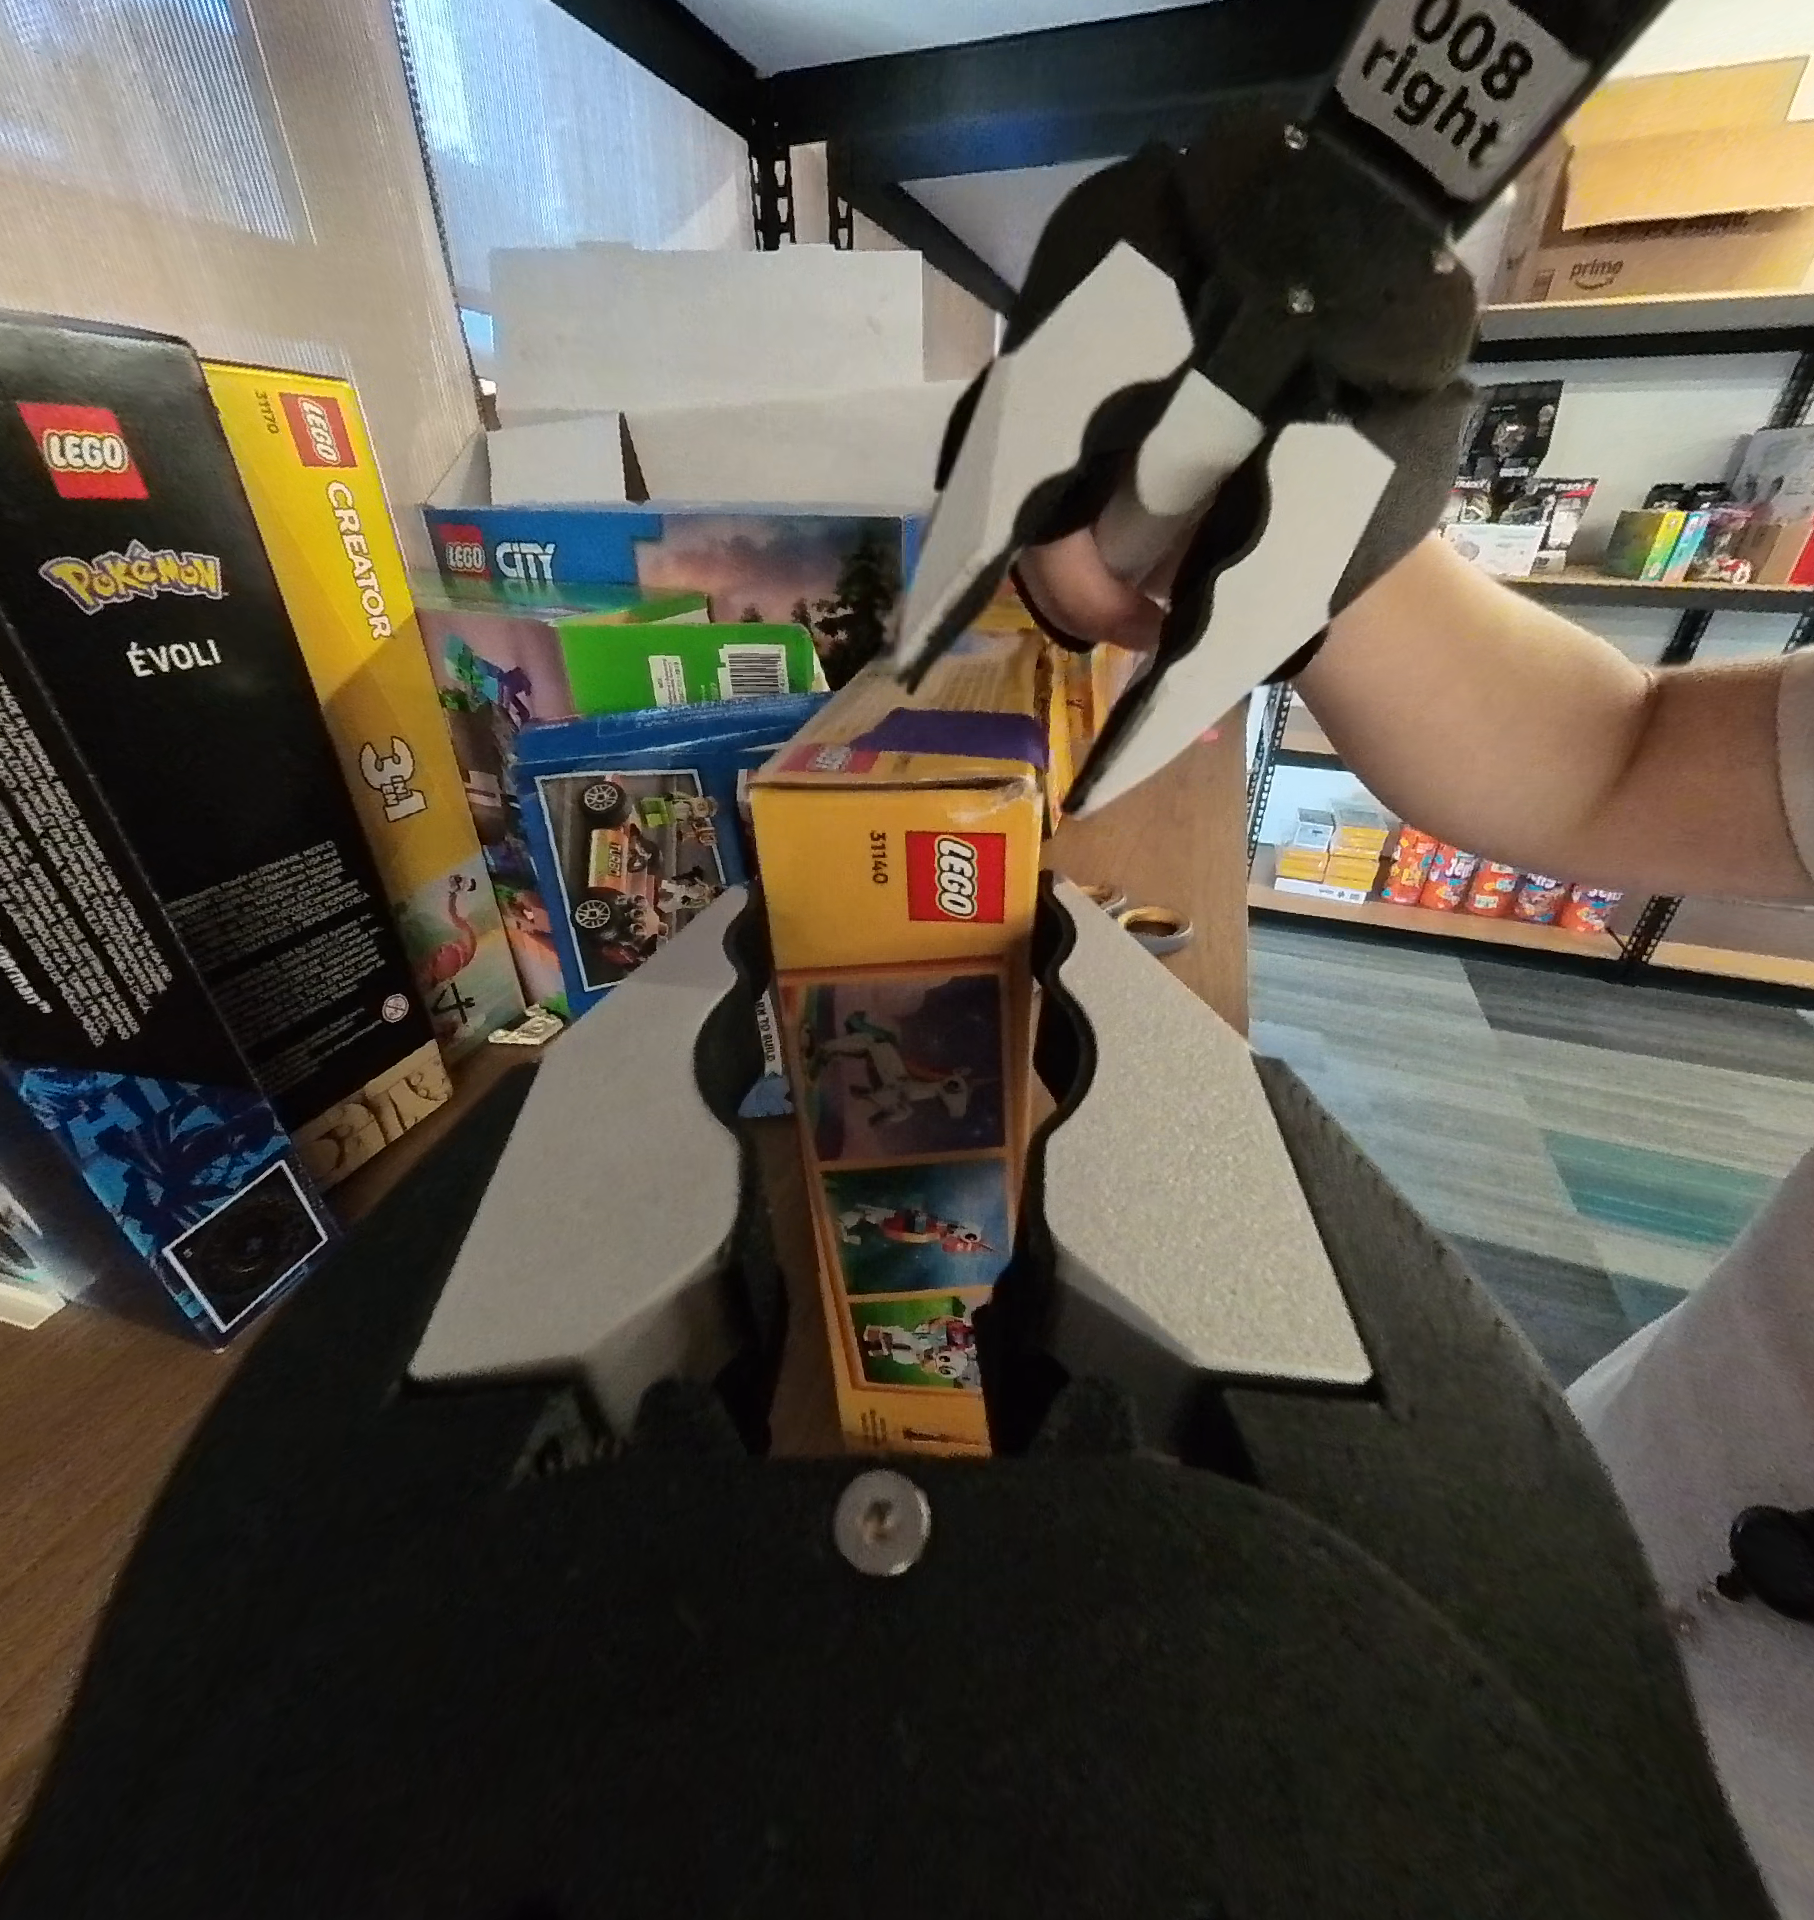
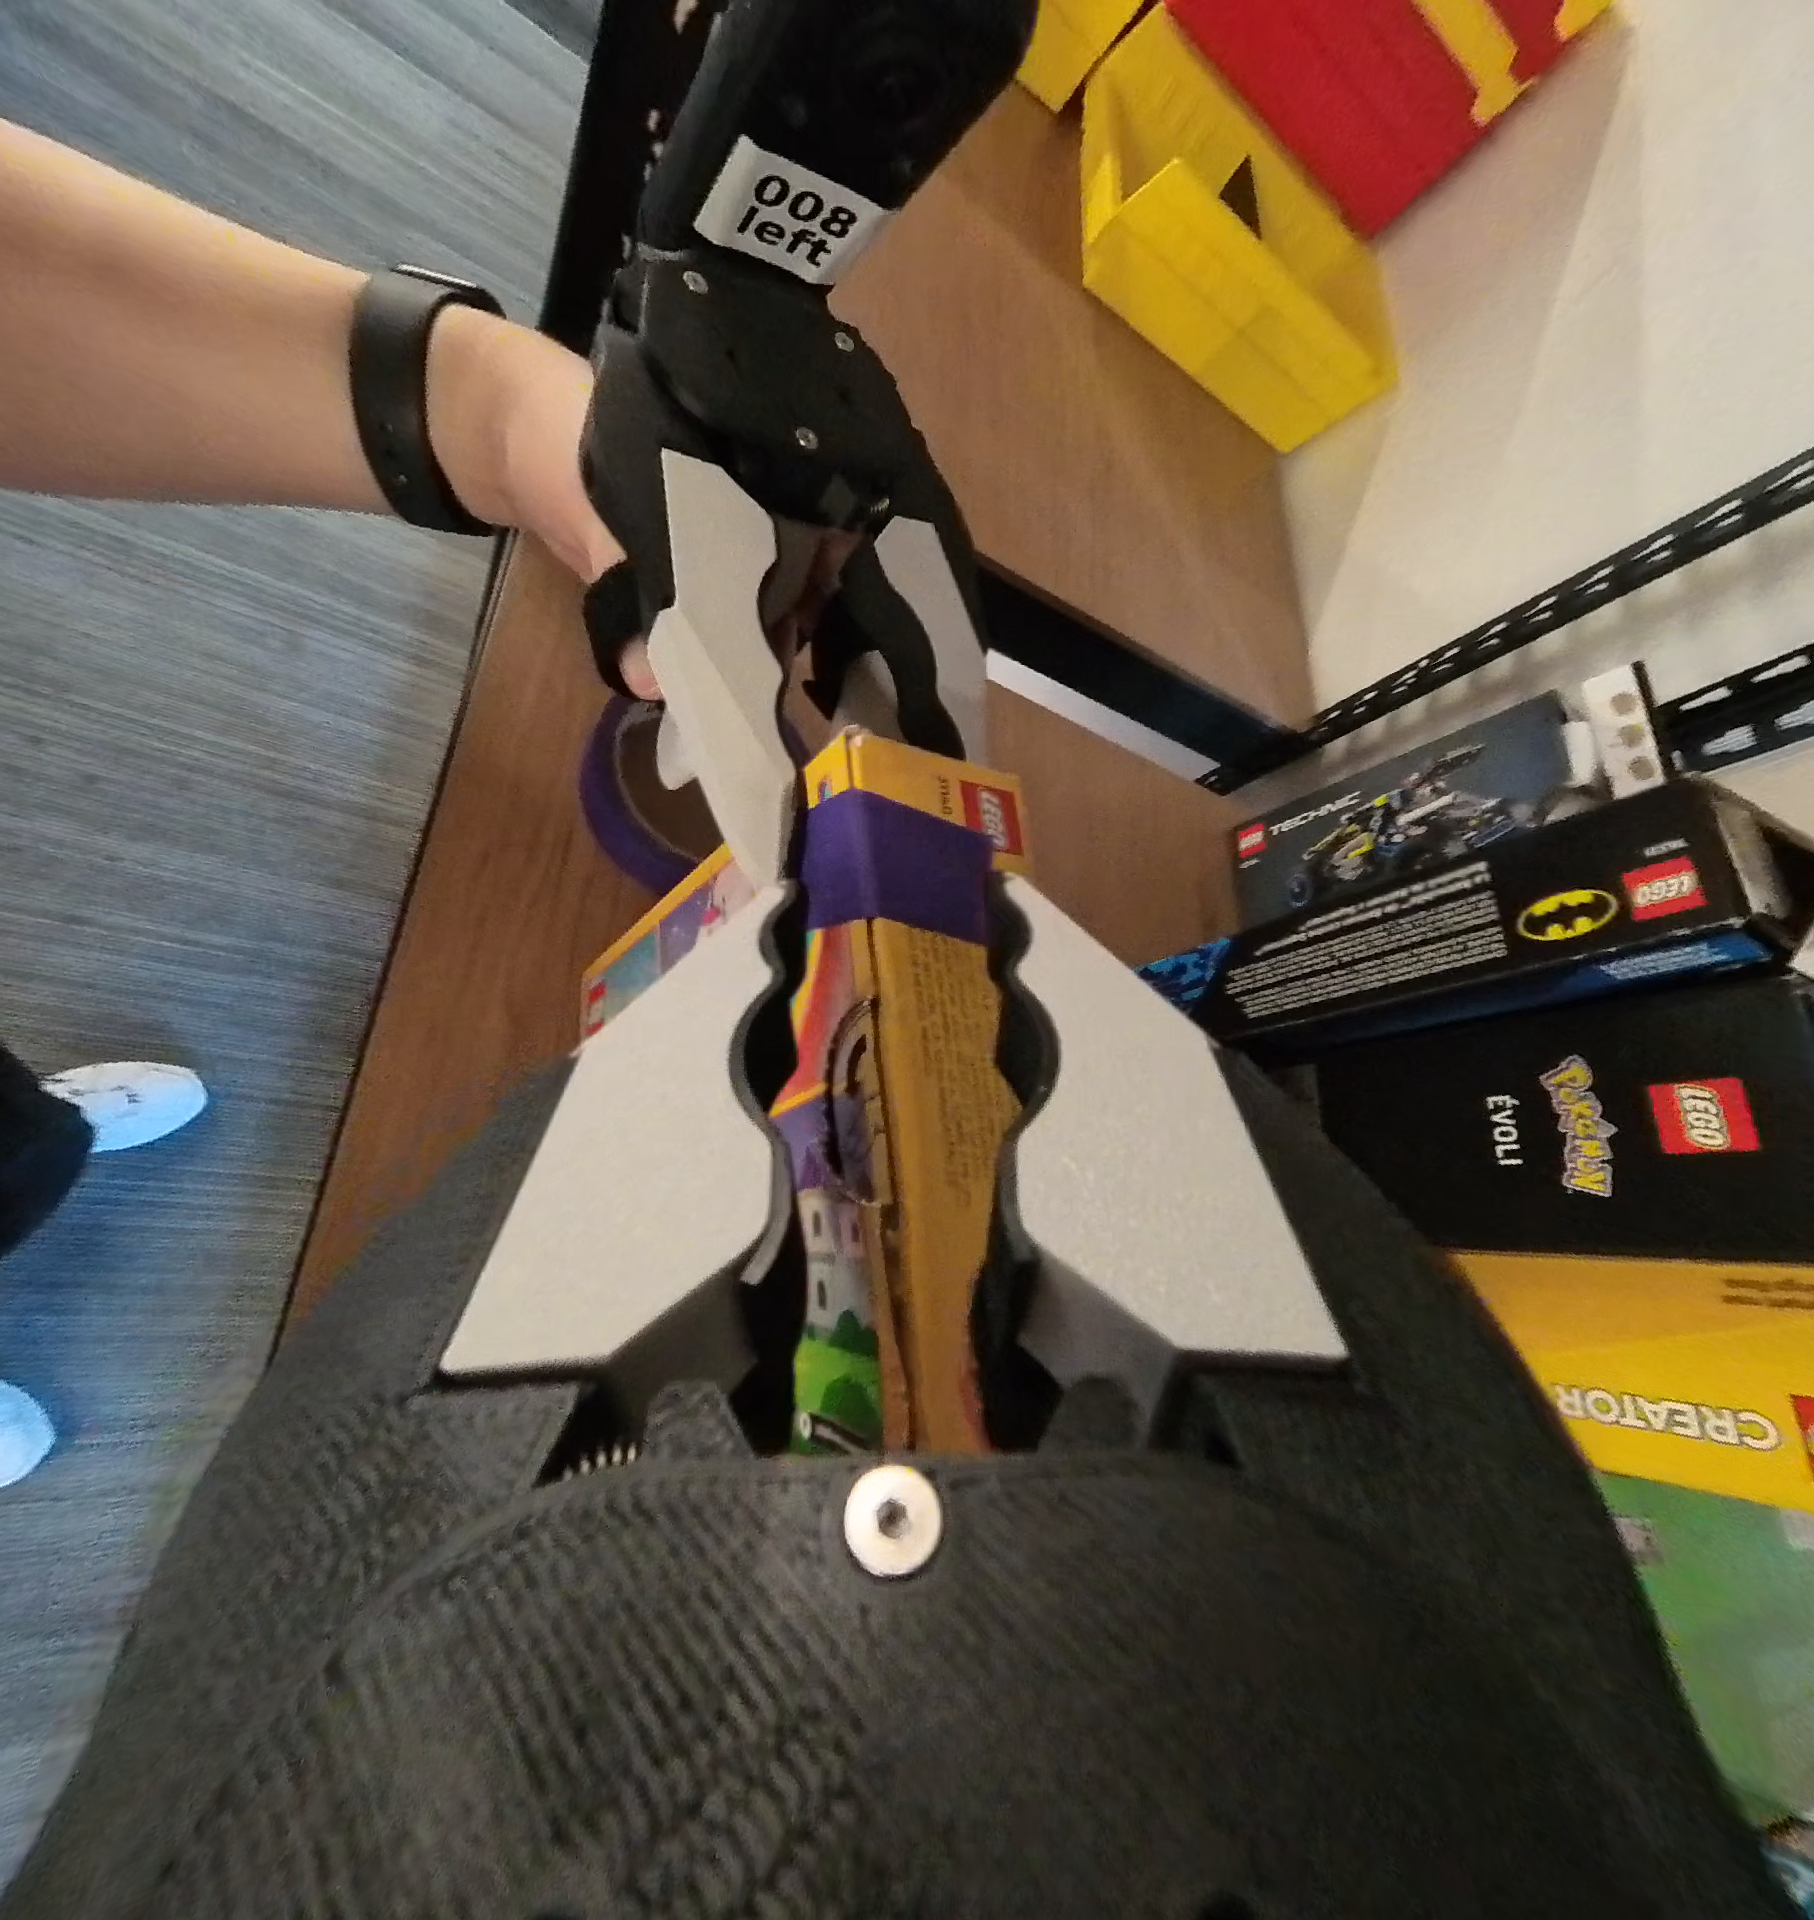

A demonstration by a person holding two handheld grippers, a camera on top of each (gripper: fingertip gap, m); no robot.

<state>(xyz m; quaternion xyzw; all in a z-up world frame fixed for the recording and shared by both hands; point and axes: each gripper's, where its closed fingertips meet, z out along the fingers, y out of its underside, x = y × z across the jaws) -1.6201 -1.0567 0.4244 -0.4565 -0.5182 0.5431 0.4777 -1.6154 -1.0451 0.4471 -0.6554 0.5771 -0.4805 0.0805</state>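
Note:
A narrow yellow toy box [image 1: 903, 1091] stands on edge above the wooden shelf board [image 1: 103, 1455], with a strip of purple tape [image 1: 944, 738] over its top end. My left gripper [image 1: 898, 904] is shut on the box's near end, its grey fingers pressed to both wide faces. My right gripper [image 1: 994, 740] comes down from the upper right and straddles the taped top end. In the right wrist view my right gripper [image 2: 892, 888] is shut on the same box [image 2: 934, 1039] at the tape [image 2: 892, 862]. The left gripper [image 2: 861, 805] grips the far end.
A black box [image 1: 124, 831], a yellow box [image 1: 363, 727] and blue boxes [image 1: 622, 883] stand left and behind, with white cartons [image 1: 705, 343] at the back. A purple tape roll [image 2: 622, 800] lies on the board. Stocked shelves [image 1: 1505, 883] stand to the right. A person's shoes [image 2: 124, 1107] are on the carpet. Both grippers' tips are close together, under 4 cm apart.

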